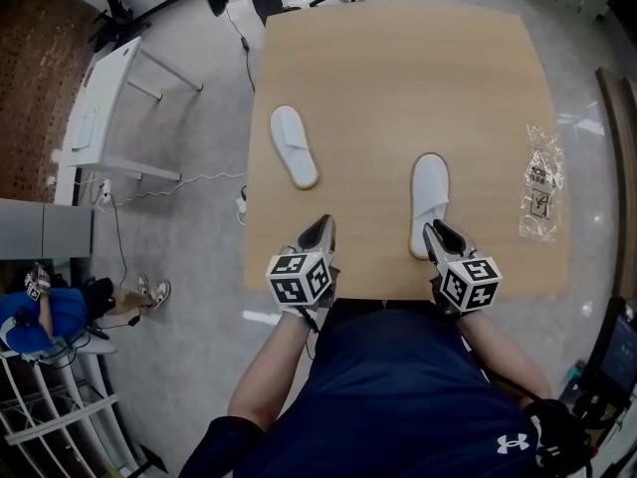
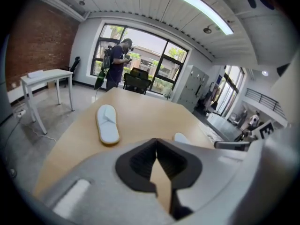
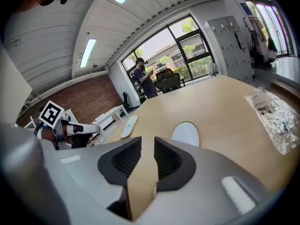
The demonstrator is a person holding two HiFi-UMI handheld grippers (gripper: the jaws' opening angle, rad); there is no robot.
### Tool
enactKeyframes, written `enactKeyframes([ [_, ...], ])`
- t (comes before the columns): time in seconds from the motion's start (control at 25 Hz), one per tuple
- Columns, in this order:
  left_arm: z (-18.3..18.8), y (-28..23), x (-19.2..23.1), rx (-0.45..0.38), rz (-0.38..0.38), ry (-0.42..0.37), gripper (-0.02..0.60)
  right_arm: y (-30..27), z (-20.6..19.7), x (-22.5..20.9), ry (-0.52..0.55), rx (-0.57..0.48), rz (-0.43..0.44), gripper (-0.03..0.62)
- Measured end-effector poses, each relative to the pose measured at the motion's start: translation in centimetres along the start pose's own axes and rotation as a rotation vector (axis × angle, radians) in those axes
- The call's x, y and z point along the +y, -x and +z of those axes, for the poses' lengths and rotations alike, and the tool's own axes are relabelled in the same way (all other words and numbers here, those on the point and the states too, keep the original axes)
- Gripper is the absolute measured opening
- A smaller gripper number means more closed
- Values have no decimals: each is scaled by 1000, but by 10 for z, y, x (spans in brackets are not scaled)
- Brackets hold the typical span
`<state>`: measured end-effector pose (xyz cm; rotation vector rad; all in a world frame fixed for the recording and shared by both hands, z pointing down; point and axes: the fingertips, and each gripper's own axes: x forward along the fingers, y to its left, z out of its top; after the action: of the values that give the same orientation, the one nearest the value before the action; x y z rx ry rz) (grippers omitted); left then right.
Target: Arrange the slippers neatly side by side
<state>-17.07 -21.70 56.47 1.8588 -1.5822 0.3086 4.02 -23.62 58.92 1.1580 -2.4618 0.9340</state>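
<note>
The left slipper (image 1: 294, 145) lies at the bench's (image 1: 398, 78) 9 o'clock, the right slipper (image 1: 429, 203) at 5 o'clock, well apart. The left gripper's (image 1: 323, 222) jaws are together and empty. The right gripper's (image 1: 433, 229) jaws stand narrowly apart and empty.

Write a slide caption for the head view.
White fabric slippers lie apart on a wooden table; left gripper shut, right gripper open.

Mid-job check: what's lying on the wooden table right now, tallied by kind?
White slippers: 2, the left slipper and the right slipper
Clear plastic bag: 1
Total: 3
</note>
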Motion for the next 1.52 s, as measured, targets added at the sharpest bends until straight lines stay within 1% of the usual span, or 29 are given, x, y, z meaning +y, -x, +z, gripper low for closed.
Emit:
enactKeyframes([
  [0.04, 5, -4, 10, -4, 13, -17, 21, -3, 1, -3, 5, 3, -11, 99],
  [0.08, 8, -9, 19, -2, 22, -30, 61, -5, 1, -7, 10, 8, -23, 108],
  [0.16, 13, -23, 36, 10, 36, -54, 107, -10, 0, -17, 21, 22, -49, 116],
  [0.28, 20, -46, 67, 47, 65, -108, 160, -17, -9, -33, 78, 63, -92, 154],
  [0.4, 27, -68, 105, 84, 104, -124, 181, -24, -20, -50, 118, 122, -140, 224],
  [0.44, 30, -74, 118, 95, 119, -128, 186, -25, -23, -54, 122, 136, -157, 236],
  [0.6, 41, -103, 162, 142, 168, -155, 199, -29, -32, -72, 123, 175, -223, 252],
  [0.72, 47, -128, 182, 183, 181, -176, 199, -33, -38, -89, 104, 197, -261, 252],
  [0.8, 50, -145, 192, 203, 178, -161, 201, -37, -41, -94, 82, 203, -275, 252],
  [0.92, 56, -167, 201, 214, 155, -114, 209, -44, -41, -91, 58, 193, -289, 252],
  [1.0, 58, -180, 206, 227, 148, -121, 216, -47, -40, -87, 60, 184, -303, 252],
  [1.08, 58, -190, 211, 247, 161, -141, 219, -51, -39, -85, 69, 183, -315, 250],
  [1.16, 55, -195, 216, 262, 169, -137, 218, -55, -42, -82, 74, 194, -316, 249],
  [1.32, 51, -195, 217, 257, 159, -105, 216, -60, -47, -81, 77, 213, -319, 245],
  [1.52, 37, -192, 195, 272, 126, -134, 213, -59, -55, -91, 52, 226, -331, 239],
])
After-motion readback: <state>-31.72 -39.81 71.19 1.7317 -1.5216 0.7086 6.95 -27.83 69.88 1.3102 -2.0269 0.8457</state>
